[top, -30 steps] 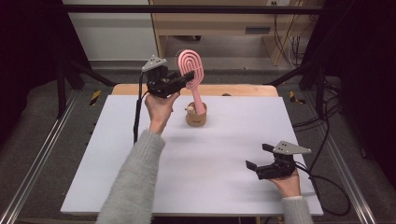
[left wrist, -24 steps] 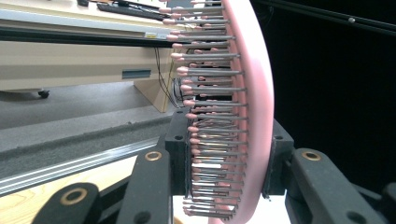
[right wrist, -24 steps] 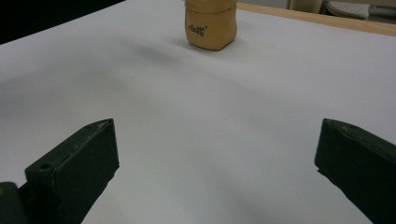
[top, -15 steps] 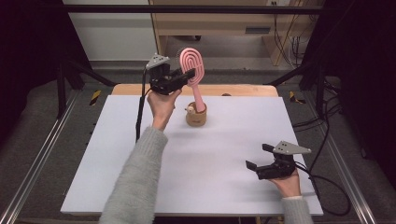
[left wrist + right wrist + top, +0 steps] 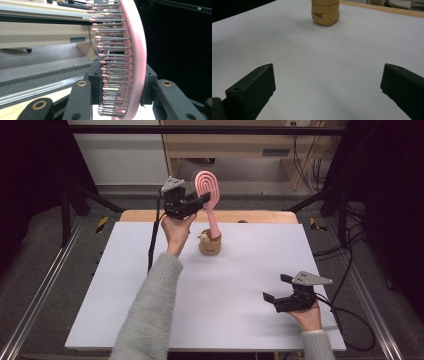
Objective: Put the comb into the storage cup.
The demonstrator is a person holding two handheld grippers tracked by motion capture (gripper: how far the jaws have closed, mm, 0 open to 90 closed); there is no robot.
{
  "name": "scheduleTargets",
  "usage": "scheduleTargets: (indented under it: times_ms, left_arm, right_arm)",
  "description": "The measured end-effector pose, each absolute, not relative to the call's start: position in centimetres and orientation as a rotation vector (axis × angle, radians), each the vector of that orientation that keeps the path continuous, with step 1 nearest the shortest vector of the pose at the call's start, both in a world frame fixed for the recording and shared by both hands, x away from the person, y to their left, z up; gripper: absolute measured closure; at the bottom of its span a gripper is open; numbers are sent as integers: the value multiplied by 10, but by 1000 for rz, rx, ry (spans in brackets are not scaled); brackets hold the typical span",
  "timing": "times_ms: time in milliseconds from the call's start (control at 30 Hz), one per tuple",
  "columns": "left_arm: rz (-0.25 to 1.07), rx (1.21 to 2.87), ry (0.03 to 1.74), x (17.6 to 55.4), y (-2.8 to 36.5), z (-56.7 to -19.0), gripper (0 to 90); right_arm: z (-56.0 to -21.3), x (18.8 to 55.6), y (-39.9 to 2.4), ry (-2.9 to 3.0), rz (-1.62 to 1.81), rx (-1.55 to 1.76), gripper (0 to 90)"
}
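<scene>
The left gripper (image 5: 196, 205) is clamped on the head of a pink hairbrush (image 5: 208, 195), its jaws pressing the bristle side and the back (image 5: 136, 50). The brush stands nearly upright, its handle running down from the gripper into a small tan holder (image 5: 210, 244) on the white desk (image 5: 125, 285). The right gripper (image 5: 278, 290) rests low near the desk, jaws wide apart with nothing between them; the holder (image 5: 325, 12) lies well ahead of it.

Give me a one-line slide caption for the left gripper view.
Left gripper shut on the head of a pink hairbrush with metal pink-tipped bristles, seen edge-on.
</scene>
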State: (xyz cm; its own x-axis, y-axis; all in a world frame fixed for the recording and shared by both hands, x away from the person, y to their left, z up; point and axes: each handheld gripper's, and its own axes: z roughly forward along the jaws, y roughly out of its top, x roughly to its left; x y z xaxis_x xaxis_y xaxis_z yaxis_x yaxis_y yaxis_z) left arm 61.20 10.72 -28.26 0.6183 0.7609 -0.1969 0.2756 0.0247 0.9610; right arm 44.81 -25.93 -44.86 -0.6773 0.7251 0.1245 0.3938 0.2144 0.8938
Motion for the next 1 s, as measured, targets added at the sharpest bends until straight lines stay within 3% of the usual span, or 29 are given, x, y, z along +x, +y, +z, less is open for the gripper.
scheduleTargets:
  times_ms: [1000]
  left_arm:
    - [502,1596,933,633,102,-302,630]
  right_arm:
    - [-449,449,-258,2183,1448,1049,2]
